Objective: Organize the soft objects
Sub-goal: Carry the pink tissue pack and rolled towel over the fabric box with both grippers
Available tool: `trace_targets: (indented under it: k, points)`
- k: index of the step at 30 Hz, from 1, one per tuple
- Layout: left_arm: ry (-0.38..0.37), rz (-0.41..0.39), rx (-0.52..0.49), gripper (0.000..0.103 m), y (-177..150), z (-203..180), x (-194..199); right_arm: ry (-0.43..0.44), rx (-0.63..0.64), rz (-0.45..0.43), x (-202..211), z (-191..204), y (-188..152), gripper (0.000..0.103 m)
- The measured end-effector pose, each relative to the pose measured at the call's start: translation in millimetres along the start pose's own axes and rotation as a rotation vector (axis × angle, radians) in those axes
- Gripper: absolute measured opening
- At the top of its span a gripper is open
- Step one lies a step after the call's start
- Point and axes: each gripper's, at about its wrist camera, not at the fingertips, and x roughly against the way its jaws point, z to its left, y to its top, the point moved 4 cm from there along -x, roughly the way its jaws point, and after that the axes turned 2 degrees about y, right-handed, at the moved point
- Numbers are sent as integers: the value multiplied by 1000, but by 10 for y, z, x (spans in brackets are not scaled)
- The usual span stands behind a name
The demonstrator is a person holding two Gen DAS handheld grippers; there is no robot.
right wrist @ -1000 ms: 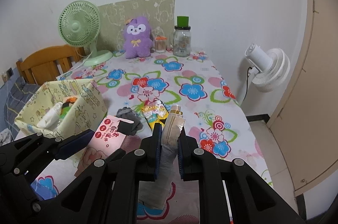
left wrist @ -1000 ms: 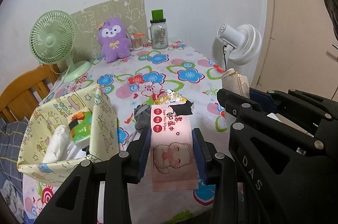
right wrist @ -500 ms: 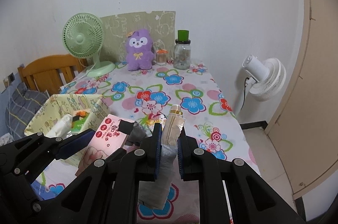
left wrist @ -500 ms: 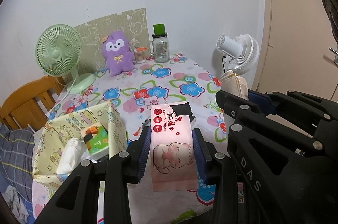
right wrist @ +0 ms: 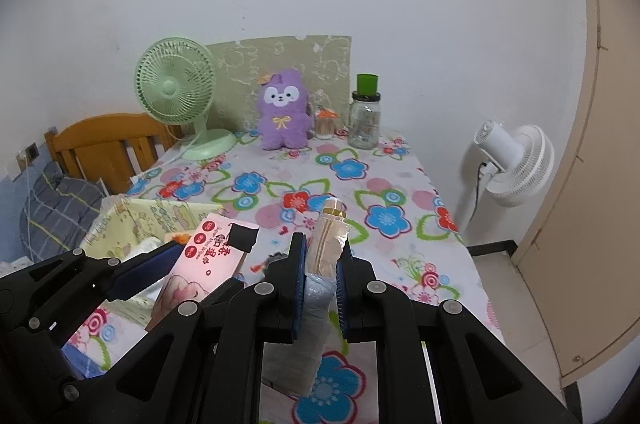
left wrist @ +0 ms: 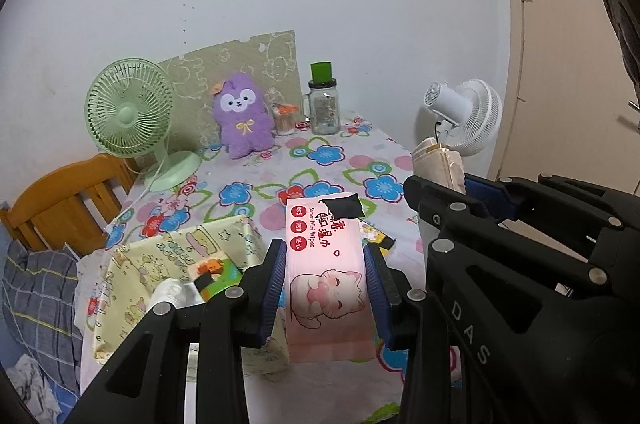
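Flowers in blue, red and pink cover the bench's cloth (right wrist: 360,159), by a plain white wall. A fuzzy purple plush toy (right wrist: 283,109) sits at the back, beside a round green fan (right wrist: 176,89). The left claw (left wrist: 325,284) squeezes a flat pink wipes pack (left wrist: 326,276) above the yellow fabric box (left wrist: 160,256). The right claw (right wrist: 321,272) pinches a crinkly beige packet (right wrist: 326,244), held over the bench.

Both fisheye views sit just behind their gripper fingers, raised above the near edge of the bench (left wrist: 320,159) and looking down its length toward the back wall. The 2 views share the green fan (left wrist: 130,113), purple plush (right wrist: 283,115) and glass jar (right wrist: 365,121).
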Motion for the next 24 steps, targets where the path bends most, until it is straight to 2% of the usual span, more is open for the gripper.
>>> trace_targets:
  k: [24]
  points:
    - [45,0,66,40,-22,732,-120,66,48,14,-320,664,233,16]
